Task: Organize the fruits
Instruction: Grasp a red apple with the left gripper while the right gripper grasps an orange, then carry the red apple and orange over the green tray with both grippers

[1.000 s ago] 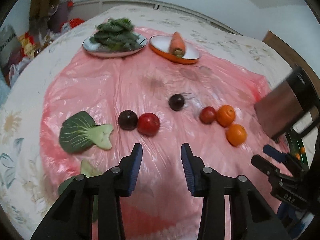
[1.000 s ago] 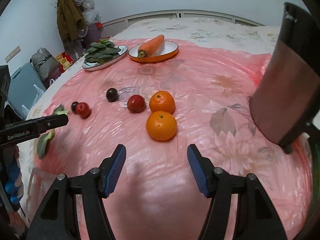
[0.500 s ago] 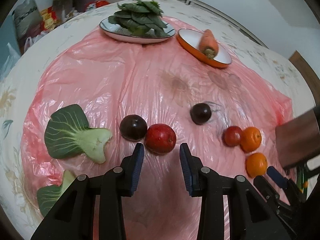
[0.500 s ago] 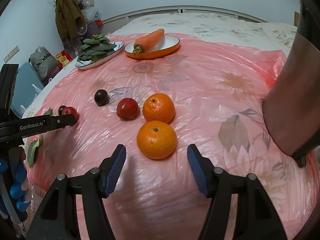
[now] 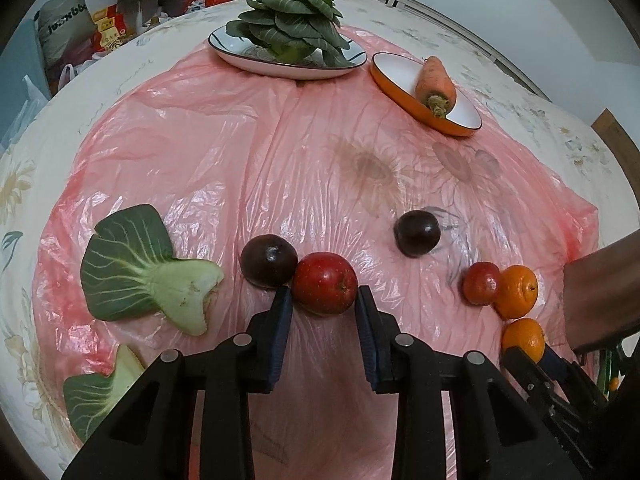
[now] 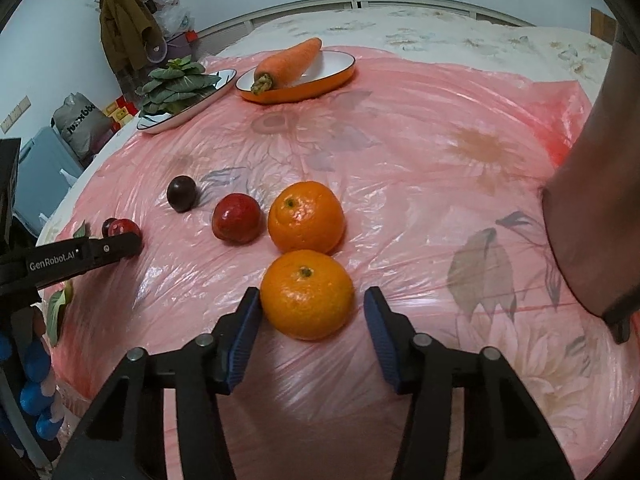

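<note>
A bed (image 6: 420, 28) with a flowered cover carries everything, and a pink plastic sheet (image 5: 280, 152) is spread over most of it, crinkled, its edge stopping short of the bed's rim on all visible sides. The middle of the sheet lies bare between the plates at the far side and the fruit near the tongs.

At the far side stand a white plate (image 5: 256, 60) piled with green leaves (image 5: 292, 24) and, just beside it, an orange-rimmed plate (image 5: 400, 76) holding a carrot (image 5: 434, 80). Two loose green leaves lie at the sheet's left edge; the larger leaf (image 5: 140, 272) is near a dark plum (image 5: 268, 266).

The left tongs (image 5: 323, 316) are closing on a red apple (image 5: 325, 288), which sits between the blue pads and touches the dark plum. The left pad meets the apple; whether the right pad presses it I cannot tell. The tongs' black arm reads "GenRobot.AI" in the right wrist view.

The right tongs (image 6: 308, 320) are closing around the near orange (image 6: 307, 294); the left pad touches it, the right pad stands clear. A second orange (image 6: 306, 216) touches it from behind, with a small red fruit (image 6: 237, 218) beside that and another plum (image 6: 182, 193) apart.

A grey bag beyond the bed bears mirrored, unreadable lettering.
</note>
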`<state>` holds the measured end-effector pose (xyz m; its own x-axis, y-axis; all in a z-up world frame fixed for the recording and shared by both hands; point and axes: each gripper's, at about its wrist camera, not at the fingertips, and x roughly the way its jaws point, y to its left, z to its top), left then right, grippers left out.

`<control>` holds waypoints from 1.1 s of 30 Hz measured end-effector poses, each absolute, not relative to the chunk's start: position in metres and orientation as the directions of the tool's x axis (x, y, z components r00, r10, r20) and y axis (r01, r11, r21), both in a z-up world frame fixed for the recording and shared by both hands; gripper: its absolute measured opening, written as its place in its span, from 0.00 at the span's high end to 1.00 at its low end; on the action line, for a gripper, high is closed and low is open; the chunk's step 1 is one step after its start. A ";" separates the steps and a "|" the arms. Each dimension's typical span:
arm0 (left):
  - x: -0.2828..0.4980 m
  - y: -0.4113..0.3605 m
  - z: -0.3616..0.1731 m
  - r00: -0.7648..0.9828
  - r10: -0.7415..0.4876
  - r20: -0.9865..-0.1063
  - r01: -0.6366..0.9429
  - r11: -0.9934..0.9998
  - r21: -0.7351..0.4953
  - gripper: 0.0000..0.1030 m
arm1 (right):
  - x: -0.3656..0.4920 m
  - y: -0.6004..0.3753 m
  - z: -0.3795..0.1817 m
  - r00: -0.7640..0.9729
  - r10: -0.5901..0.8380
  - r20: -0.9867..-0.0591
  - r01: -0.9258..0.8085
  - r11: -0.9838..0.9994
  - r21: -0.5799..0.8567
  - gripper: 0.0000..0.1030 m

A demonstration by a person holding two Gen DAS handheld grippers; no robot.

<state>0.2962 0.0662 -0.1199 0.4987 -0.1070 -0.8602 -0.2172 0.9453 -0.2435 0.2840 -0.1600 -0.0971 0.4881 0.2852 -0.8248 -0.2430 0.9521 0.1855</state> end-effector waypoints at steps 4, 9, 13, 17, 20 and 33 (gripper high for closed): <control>0.292 0.068 -0.117 0.514 -0.133 -0.848 -0.190 0.946 -0.263 0.74 | 0.282 -0.164 -0.095 0.493 0.317 -0.810 -0.240 0.945 0.224 0.44; 0.287 0.066 -0.110 0.529 -0.150 -0.835 -0.158 0.950 -0.271 0.74 | 0.278 -0.169 -0.091 0.502 0.337 -0.796 -0.239 0.939 0.247 0.45; 0.282 0.061 -0.105 0.537 -0.162 -0.828 -0.140 0.951 -0.277 0.74 | 0.273 -0.172 -0.085 0.513 0.342 -0.788 -0.243 0.938 0.248 0.45; 0.276 0.056 -0.101 0.545 -0.172 -0.821 -0.122 0.952 -0.280 0.74 | 0.266 -0.179 -0.082 0.519 0.341 -0.784 -0.237 0.939 0.251 0.45; 0.273 0.053 -0.097 0.550 -0.180 -0.816 -0.113 0.952 -0.286 0.74 | 0.258 -0.186 -0.079 0.525 0.340 -0.780 -0.227 0.939 0.257 0.45; 0.235 0.026 -0.069 0.579 -0.227 -0.783 -0.032 0.954 -0.300 0.74 | 0.198 -0.218 -0.048 0.564 0.342 -0.751 -0.224 0.939 0.260 0.45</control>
